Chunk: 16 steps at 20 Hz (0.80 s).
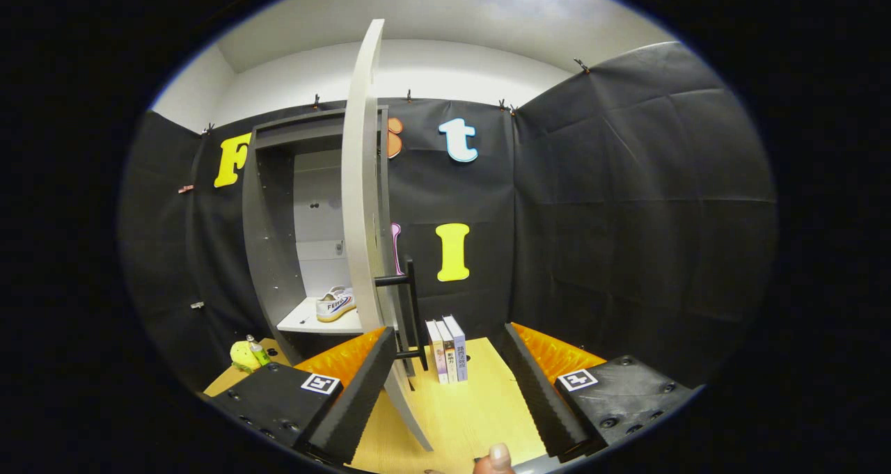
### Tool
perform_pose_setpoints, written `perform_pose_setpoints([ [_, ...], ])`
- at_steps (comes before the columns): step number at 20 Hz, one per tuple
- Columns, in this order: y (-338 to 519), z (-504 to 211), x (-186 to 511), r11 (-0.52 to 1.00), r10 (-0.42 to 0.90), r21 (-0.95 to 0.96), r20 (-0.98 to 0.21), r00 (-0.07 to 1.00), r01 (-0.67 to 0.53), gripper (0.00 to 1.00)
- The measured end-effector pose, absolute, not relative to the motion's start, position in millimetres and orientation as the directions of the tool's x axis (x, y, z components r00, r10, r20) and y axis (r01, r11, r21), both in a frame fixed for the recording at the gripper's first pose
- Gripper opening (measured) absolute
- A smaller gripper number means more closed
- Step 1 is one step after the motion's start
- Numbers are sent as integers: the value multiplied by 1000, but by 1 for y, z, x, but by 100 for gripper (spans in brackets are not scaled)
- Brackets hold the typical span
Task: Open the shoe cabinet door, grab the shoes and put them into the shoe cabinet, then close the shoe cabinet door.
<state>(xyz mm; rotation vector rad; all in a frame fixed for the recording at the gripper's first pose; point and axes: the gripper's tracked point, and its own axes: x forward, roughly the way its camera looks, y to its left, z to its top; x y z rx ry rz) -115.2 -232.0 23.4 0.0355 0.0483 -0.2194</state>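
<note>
Beyond the fingers and off toward the left one stands the shoe cabinet [275, 251], a tall dark carcass with a pale back panel, resting on the wooden table [466, 404]. Its door [363, 182] is swung open and seen nearly edge-on, reaching from well above the cabinet down between the two fingers, its lower corner close to the left finger. A dark bar handle [412, 314] sticks out from the door's face just ahead of the fingers. The gripper [449, 390] is released, its fingers spread wide and gripping nothing, the door edge passing between them without either finger pressing on it. On the cabinet's pale shelf sits a white shoe [336, 304], behind the door. Three books [447, 349] stand upright between the fingers, just past the handle. Left of the left finger lie a small green bottle [258, 351] and a yellow object [241, 356]. A fingertip [500, 454] shows close behind the fingers.
</note>
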Motion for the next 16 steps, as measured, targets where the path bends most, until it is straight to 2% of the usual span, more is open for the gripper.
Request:
perform_pose_setpoints([
  [6, -228, 18, -100, 983, -173, 42, -73, 982, 177, 96],
  [16, -196, 14, -98, 983, -176, 46, -63, 982, 179, 97],
])
